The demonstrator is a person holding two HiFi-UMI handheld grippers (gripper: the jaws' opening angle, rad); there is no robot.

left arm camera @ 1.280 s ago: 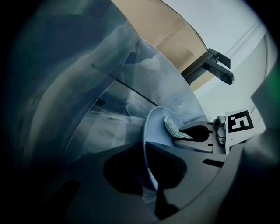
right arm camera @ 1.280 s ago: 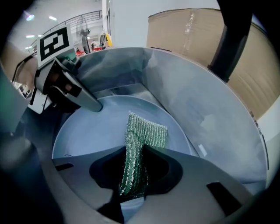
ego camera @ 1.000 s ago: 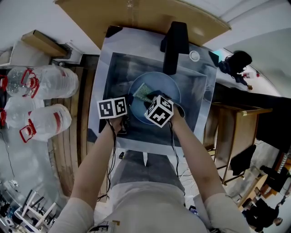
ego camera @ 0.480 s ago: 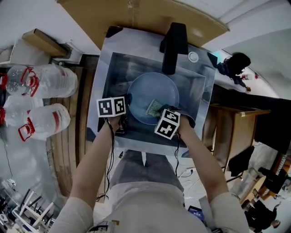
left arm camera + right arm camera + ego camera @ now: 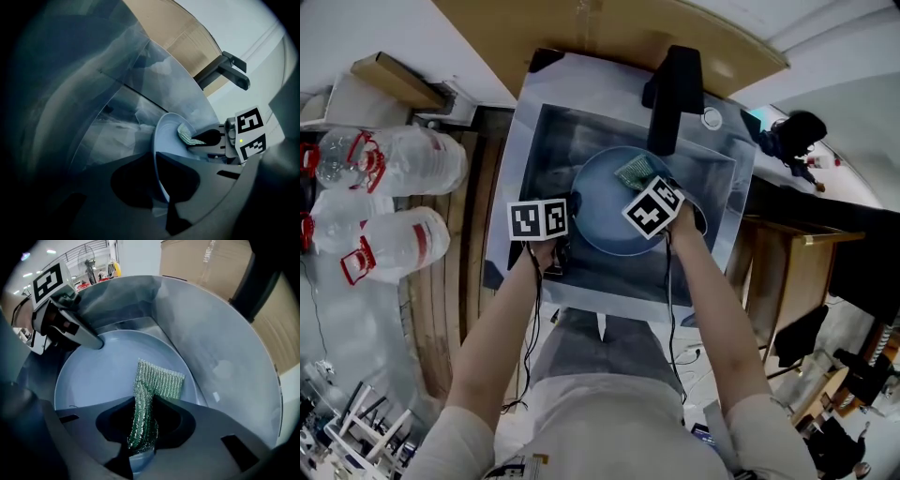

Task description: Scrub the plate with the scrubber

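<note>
Two hand-held grippers are seen over a grey steel sink [image 5: 546, 141] in the upper middle of the head view. The left hand-held gripper [image 5: 569, 212] is clenched on the left rim of a pale blue round plate [image 5: 602, 225] that sits inside the basin. In the left gripper view the plate [image 5: 167, 133] is seen edge-on, its thin rim pinched between the two dark jaws of the left hand-held gripper [image 5: 158, 190] at the lower centre of the frame.

The right hand-held gripper [image 5: 641, 186] is closed on a green woven mesh scrubber [image 5: 635, 172]. In the right gripper view the scrubber [image 5: 159, 380] is gripped at one bunched end by the right hand-held gripper [image 5: 143, 437], while its free end is spread flat on the plate [image 5: 101, 376]. In the head view the scrubber is placed at the plate's upper right edge, just below a black faucet [image 5: 672, 98]. Clear plastic water bottles with red handles [image 5: 398, 164] are stacked at the left of that frame.
</note>
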